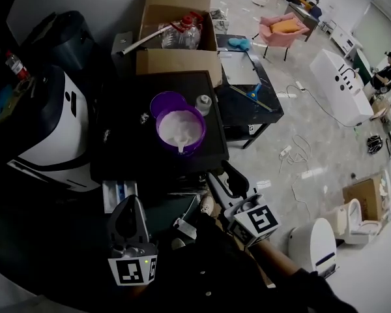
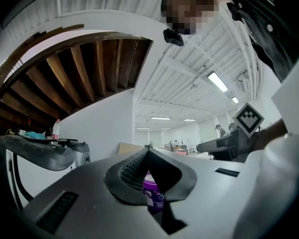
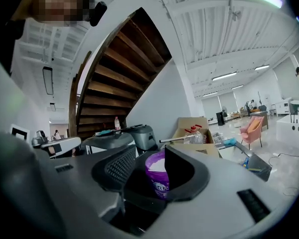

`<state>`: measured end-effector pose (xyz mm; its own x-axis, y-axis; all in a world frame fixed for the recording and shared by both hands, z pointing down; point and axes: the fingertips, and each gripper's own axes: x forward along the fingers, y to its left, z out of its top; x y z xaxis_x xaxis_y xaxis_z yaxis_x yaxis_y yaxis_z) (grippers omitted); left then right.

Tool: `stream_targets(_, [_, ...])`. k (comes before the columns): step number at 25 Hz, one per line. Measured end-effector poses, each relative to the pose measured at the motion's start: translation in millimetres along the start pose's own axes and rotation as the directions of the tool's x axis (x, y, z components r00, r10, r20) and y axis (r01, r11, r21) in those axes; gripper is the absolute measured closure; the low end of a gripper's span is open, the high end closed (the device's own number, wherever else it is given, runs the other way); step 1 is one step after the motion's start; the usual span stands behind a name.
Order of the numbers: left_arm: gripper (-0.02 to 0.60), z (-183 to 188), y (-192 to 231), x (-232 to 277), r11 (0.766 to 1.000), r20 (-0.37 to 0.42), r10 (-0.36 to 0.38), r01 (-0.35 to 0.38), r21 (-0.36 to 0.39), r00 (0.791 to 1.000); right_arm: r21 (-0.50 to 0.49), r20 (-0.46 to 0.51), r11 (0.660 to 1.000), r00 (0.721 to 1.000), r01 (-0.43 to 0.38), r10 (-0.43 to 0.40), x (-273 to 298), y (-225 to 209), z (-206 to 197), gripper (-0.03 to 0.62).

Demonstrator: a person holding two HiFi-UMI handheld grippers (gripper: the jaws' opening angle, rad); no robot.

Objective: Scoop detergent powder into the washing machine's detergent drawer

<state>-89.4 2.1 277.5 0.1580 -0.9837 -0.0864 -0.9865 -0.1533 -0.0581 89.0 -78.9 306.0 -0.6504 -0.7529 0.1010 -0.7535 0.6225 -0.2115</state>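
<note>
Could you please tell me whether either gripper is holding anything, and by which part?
Nothing is held: left gripper shut and empty, right gripper open, detergent tub standing apart on the table.

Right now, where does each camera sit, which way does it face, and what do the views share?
Head view: on the person's head, looking steeply down on the purple tub; left gripper and right gripper show below.
Left gripper view: on the left gripper, looking level past its closed jaws; right gripper's marker cube at right.
Right gripper view: on the right gripper, looking level between open jaws at the purple tub.
Shared: all see the purple tub.
</note>
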Motion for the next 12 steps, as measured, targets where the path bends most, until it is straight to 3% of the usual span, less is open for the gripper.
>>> stream_targets(6, [0.566,-11,1,47,0.999,-0.031,-0.006,0.005,-0.033,0.999,0.186,-0.074,0.982,0.997,0.006,0.008,47,-10,-18,0.408])
stream_targets(9, [0.566,-20,0,65,0.999,-0.043,-0.022,0.02,-0.031,0.999,0.341,-0.118,0.94,0.993,0.024,0.017,66,-12,-40,0.408])
stream_targets(12, [0.566,-28,-2,80,0.999,-0.055,-0.037,0.036,-0.022,0.998,0.49,-0.163,0.87,0.986,0.049,0.036,82,-11,-62,0.408])
